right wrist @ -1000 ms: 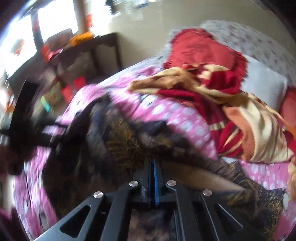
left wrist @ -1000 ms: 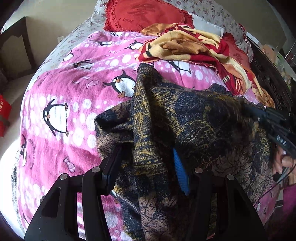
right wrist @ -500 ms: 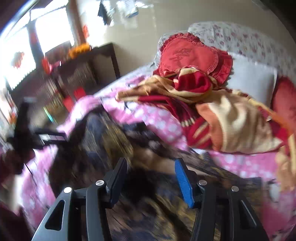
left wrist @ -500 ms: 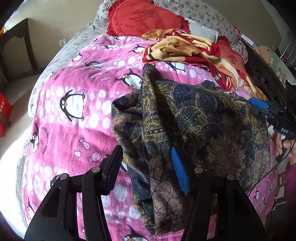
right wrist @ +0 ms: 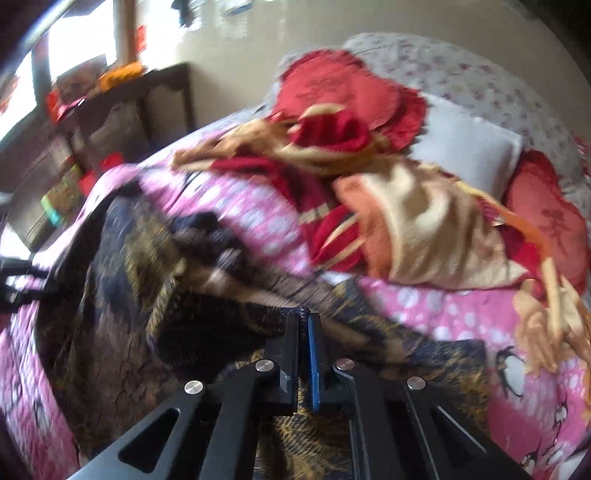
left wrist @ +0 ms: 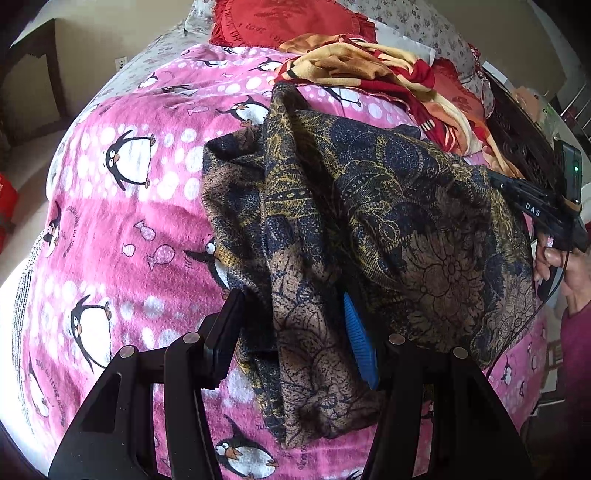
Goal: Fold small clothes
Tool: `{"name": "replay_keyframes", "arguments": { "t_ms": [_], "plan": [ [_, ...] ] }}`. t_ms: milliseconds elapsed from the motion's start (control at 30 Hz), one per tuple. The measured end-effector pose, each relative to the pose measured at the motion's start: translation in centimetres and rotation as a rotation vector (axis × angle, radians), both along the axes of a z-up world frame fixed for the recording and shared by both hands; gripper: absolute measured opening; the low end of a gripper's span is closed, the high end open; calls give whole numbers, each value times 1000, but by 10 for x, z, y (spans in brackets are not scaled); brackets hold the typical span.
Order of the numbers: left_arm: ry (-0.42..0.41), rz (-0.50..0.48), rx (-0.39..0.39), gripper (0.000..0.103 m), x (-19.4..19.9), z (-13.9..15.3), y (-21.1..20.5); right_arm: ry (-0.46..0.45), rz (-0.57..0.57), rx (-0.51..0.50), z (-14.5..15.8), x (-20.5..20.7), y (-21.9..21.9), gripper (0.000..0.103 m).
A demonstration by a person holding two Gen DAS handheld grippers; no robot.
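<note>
Left gripper (left wrist: 295, 325) spread wide, dark navy-and-gold paisley cloth (left wrist: 369, 206) draped between its fingers on pink penguin-print blanket (left wrist: 110, 206). Right gripper (right wrist: 303, 325) pinching cloth's far-right edge.

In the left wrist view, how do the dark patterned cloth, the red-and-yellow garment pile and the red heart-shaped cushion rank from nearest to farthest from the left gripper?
1. Dark patterned cloth: between the left gripper's open fingers.
2. Red-and-yellow garment pile: farther up the bed, right of centre.
3. Red heart-shaped cushion: at the headboard end.

Beige wall (right wrist: 236, 48), bright window (right wrist: 74, 48), dark wooden cabinet (right wrist: 122, 122) beside bed (left wrist: 110, 192).
</note>
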State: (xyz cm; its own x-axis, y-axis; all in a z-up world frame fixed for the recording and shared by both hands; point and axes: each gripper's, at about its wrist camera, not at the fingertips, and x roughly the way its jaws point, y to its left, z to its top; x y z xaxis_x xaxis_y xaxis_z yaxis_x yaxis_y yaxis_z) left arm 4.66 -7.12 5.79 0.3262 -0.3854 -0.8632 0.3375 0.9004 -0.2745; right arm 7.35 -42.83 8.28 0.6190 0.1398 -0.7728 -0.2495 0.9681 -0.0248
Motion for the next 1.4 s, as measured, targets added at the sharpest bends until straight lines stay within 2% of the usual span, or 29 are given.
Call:
{"name": "replay_keyframes", "arguments": {
  "t_ms": [67, 133, 233, 300, 367, 400, 433, 467, 600, 733, 800, 833, 900, 967, 1033, 1067, 1100, 1133, 1200, 1300, 1400],
  "plan": [
    [-3, 10, -5, 54, -2, 0, 3, 7, -88, 46, -3, 10, -13, 4],
    [2, 21, -10, 54, -5, -1, 6, 40, -147, 22, -17, 21, -17, 3],
    [14, 44, -41, 54, -14, -2, 14, 42, -167, 12, -25, 21, -14, 3],
    [18, 50, -63, 57, -23, -3, 20, 46, -180, 69, -14, 13, -19, 6],
    [31, 48, -98, 59, -31, -5, 25, 61, -215, 133, 1, -9, -31, 32],
    [36, 48, -114, 59, -34, -7, 27, 46, -233, 154, 7, -22, -35, 60],
    [42, 46, -132, 59, -37, -10, 29, 15, -255, 170, 13, -41, -39, 71],
    [47, 43, -142, 59, -40, -12, 30, -6, -267, 178, 17, -58, -41, 71],
    [78, 32, -167, 59, -49, -23, 31, 39, -318, 200, 11, -123, -56, 71],
    [38, -14, -145, 58, -58, -22, 26, 69, -377, 185, -1, -178, -70, 71],
    [29, -20, -132, 43, -56, -23, 23, 76, -400, 188, -8, -193, -77, 71],
    [34, -22, -141, 39, -53, -23, 22, 72, -417, 202, -10, -199, -80, 71],
    [41, -15, -168, 23, -49, -20, 20, 64, -457, 273, -16, -207, -90, 71],
    [44, -10, -159, 16, -45, -19, 16, 69, -470, 354, -22, -210, -94, 69],
    [29, -21, -150, 11, -46, -15, 13, 75, -442, 366, -24, -207, -88, 49],
    [17, -28, -141, 10, -48, -12, 12, 74, -417, 364, -24, -205, -85, 43],
    [4, -35, -128, 8, -50, -10, 11, 73, -403, 349, -26, -204, -81, 29],
    [-6, -44, -119, 8, -52, -7, 10, 77, -409, 332, -28, -203, -80, 7],
    [-28, -54, -118, 7, -56, 0, 14, 87, -427, 355, -28, -205, -82, 5],
    [-48, -74, -144, 7, -65, 12, 26, 45, -419, 434, -10, -224, -87, 5],
    [-61, -97, -137, 7, -75, 12, 36, 21, -409, 454, 7, -247, -90, 5]
  ]
}}
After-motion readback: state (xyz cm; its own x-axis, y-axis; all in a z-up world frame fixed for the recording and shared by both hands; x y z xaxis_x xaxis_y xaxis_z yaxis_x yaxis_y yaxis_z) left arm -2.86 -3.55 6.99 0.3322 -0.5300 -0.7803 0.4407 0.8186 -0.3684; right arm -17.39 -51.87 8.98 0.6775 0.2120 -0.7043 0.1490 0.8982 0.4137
